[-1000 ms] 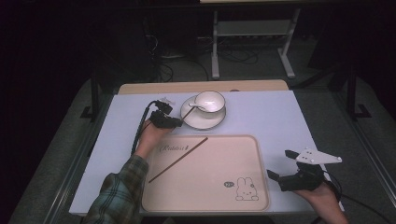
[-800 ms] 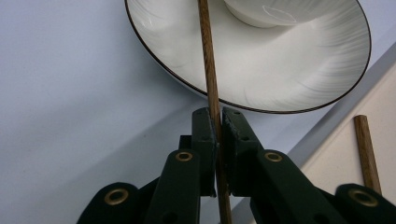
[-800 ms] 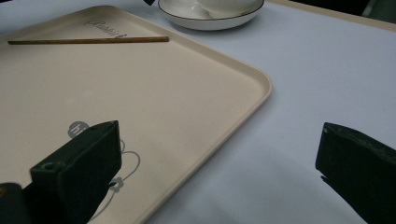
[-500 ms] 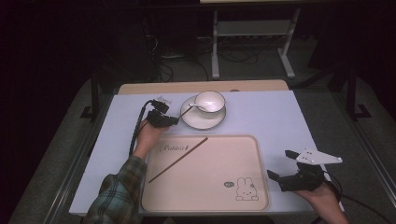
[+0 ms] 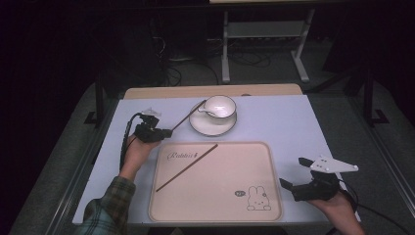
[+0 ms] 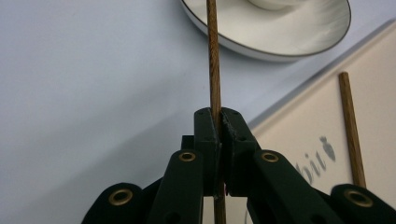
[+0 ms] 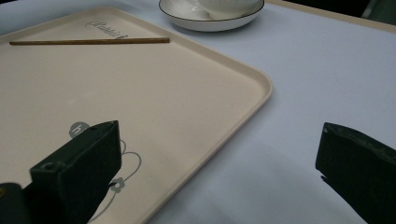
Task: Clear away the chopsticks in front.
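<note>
left claw (image 6: 218, 122) clamped on chopstick (image 6: 213, 56), tip over saucer (image 6: 299, 32), right claw (image 7: 215, 172) wide open, empty

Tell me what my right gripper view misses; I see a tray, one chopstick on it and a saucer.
Observer: A second chopstick is clamped in the left gripper, its jaws shut on it.
Operator: Report where that stick points.
Observer: In the high view its far end reaches over the saucer rim beside the white cup.
Operator: Describe my own gripper from above.
Observer: The right gripper sits off the tray's right edge over the table, jaws wide apart, holding nothing.
Operator: Place the first stick.
Observer: The chopstick on the tray lies diagonally across its left half.
</note>
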Action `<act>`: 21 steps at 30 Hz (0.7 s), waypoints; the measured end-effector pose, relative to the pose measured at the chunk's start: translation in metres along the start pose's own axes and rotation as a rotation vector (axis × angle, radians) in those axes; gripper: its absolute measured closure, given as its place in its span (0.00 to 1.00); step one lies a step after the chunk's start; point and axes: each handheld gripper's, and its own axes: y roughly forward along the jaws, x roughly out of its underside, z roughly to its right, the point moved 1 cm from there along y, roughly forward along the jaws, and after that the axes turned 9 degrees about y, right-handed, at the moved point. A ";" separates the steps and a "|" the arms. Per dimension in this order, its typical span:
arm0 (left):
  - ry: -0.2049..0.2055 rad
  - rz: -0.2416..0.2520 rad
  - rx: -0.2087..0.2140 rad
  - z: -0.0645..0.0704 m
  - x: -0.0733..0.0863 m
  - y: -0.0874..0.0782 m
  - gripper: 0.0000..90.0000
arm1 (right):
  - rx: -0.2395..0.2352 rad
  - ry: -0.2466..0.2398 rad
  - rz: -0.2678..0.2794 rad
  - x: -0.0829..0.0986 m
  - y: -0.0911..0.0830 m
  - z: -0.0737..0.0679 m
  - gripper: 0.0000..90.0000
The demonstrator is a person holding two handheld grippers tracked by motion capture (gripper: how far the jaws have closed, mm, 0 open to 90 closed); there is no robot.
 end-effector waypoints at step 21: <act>0.011 0.024 0.054 0.047 0.051 -0.059 0.94 | 0.002 -0.008 -0.005 0.000 0.000 -0.002 0.00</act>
